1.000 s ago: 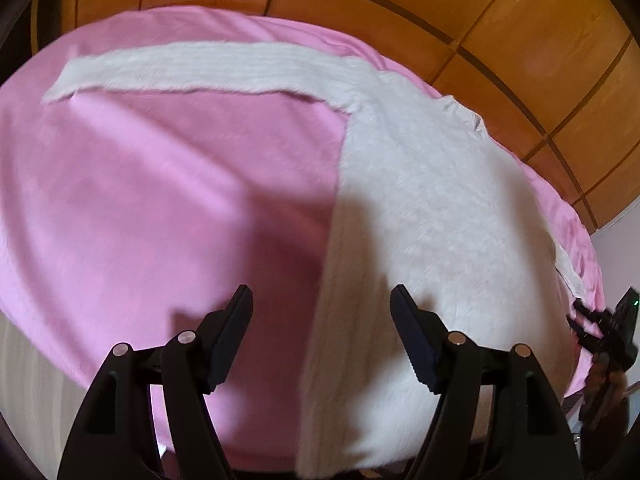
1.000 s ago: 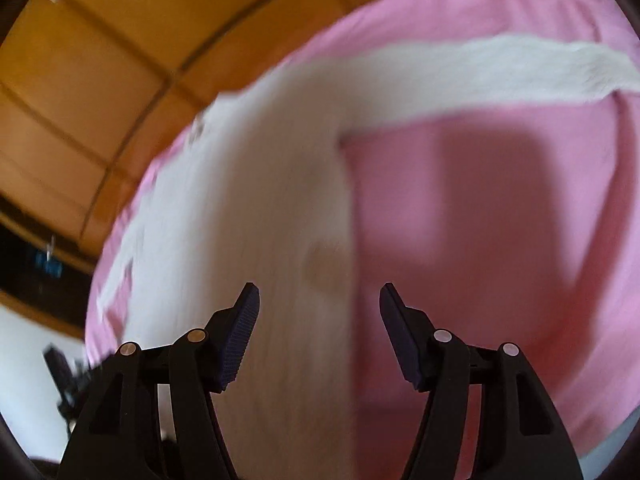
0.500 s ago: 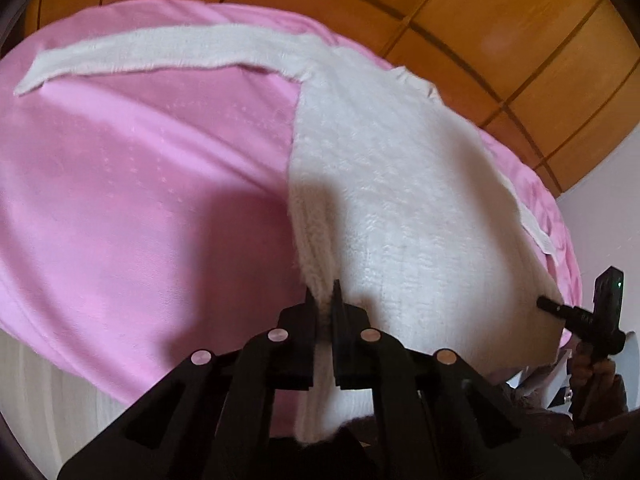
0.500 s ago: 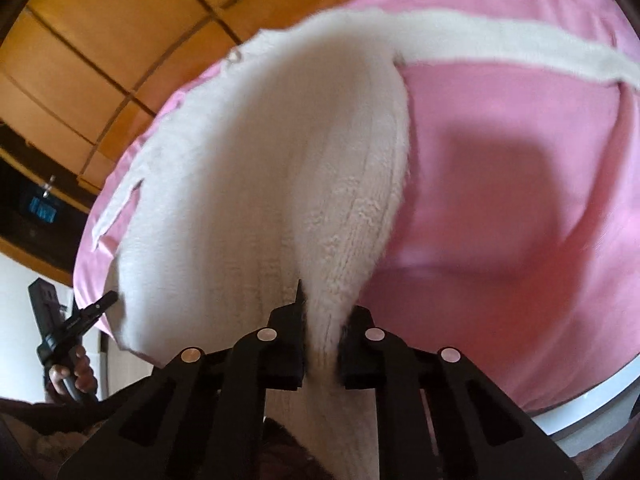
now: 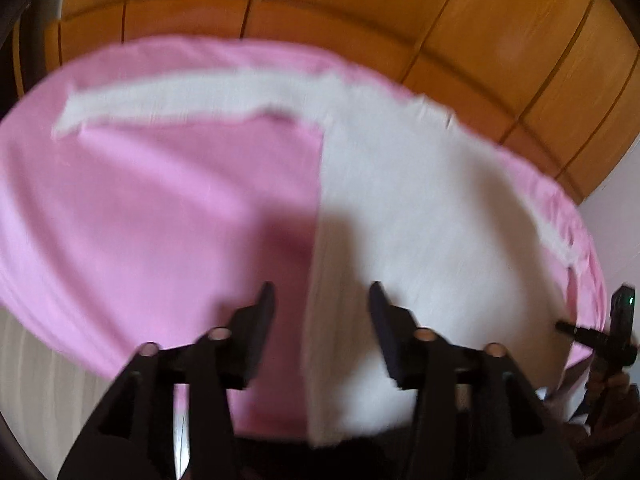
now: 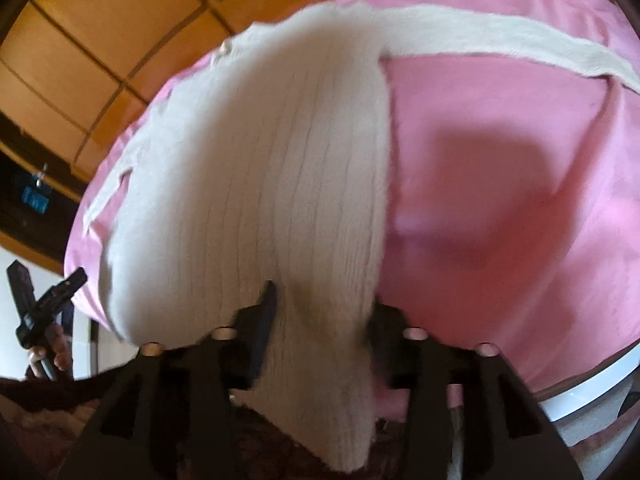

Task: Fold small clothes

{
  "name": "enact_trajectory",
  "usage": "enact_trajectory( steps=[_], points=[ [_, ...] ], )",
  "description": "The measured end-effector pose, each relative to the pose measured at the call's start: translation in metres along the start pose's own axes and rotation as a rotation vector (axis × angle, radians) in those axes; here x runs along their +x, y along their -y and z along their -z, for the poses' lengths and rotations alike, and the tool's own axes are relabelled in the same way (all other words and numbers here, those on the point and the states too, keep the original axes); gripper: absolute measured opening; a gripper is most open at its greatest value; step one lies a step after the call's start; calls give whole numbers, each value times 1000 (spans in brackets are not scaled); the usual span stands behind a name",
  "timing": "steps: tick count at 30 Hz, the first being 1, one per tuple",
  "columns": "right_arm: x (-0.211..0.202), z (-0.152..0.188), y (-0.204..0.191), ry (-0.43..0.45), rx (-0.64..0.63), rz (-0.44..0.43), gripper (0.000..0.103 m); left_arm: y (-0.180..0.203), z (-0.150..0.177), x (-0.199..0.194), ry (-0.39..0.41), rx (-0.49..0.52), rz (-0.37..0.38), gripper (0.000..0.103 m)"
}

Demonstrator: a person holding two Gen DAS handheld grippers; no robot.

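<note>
A white ribbed knit sweater lies spread on a pink bedsheet, with one long sleeve stretched out to the left. My left gripper hovers over the sweater's near left edge. Its jaws are opening, and the fabric edge lies loose between them. In the right wrist view the sweater bulges up toward the camera, and its other sleeve runs off to the right. My right gripper straddles the near hem. Its jaws are opening too, with knit between them but not pinched.
Orange wooden wall panels rise behind the bed. The sheet's near edge drops to pale striped flooring. A white bed rim shows at lower right. A hand holding the other gripper appears at the left edge.
Both grippers closed on the sweater's near edge half a second ago and lifted it. Both now stand apart again, and the left view has pulled back and up from the fabric.
</note>
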State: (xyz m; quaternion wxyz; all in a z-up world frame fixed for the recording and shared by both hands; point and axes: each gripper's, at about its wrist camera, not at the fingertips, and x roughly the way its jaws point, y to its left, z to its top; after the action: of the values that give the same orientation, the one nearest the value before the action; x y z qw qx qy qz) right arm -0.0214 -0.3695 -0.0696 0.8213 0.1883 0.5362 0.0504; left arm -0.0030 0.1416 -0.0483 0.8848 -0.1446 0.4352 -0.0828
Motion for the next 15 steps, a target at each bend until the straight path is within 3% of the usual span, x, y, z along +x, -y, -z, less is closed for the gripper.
enact_trajectory(
  steps=[4,7,11,15],
  points=[
    [-19,-22,19,115,90,14,45,28,-30,23,31,43,27,59],
    [-25,-41,53,191,232,21,45,58,-42,48,-3,117,77,60],
    [-32,-71,106,308,407,61,45,96,-44,77,-49,239,84,62],
    [-31,-104,172,386,616,93,45,109,-39,100,-107,270,73,63]
  ],
)
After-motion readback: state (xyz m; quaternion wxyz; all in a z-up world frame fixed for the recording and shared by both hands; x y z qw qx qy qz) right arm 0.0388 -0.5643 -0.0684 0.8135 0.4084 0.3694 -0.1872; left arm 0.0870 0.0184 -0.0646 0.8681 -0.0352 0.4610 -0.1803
